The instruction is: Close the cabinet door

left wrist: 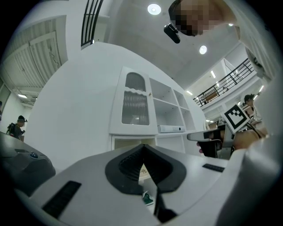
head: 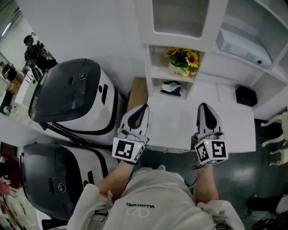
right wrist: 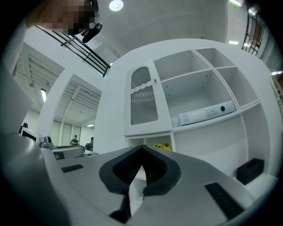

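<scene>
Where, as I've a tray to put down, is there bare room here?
The flat white countertop is bare from its left edge to the small black box. The narrow niches holding the yellow sunflower pot and the green-and-white item are taken.

Flowers (head: 182, 58) stand below the cabinet door (head: 180, 17); a flat device (head: 243, 47) lies further right

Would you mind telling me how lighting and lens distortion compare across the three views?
Head view: even, soft light, the white cabinet slightly washed out. Left gripper view: heavy fisheye, dark corners, ceiling lamp glaring. Right gripper view: same fisheye, bowing the shelves.
</scene>
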Motion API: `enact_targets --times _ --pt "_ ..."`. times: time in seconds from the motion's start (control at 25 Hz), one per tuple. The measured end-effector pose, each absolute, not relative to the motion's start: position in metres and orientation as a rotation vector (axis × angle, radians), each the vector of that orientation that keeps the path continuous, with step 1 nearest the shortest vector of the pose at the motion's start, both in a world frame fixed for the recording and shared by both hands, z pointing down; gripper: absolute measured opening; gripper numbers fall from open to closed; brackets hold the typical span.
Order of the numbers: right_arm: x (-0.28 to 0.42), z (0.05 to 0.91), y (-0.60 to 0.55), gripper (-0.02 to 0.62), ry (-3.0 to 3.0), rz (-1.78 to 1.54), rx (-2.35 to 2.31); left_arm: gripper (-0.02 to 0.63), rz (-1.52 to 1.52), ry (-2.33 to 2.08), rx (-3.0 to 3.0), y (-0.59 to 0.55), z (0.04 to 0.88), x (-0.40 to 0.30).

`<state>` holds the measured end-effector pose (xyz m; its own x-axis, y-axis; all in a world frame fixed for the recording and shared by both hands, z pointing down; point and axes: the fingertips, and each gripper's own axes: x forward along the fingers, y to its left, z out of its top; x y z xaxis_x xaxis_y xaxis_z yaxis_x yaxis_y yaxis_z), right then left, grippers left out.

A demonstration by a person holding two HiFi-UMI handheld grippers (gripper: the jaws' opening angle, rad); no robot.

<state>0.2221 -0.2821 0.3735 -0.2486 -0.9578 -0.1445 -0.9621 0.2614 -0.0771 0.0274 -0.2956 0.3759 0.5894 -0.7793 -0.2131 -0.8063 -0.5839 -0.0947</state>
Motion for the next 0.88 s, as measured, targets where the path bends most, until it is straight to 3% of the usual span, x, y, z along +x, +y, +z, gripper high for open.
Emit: enact_targets --times 0.88 --pt "0.218 0.368 -0.261 0.009 2.387 0.036 -1.786 0.003 0.231 1.328 -2.651 -0.273 0.373 0.031"
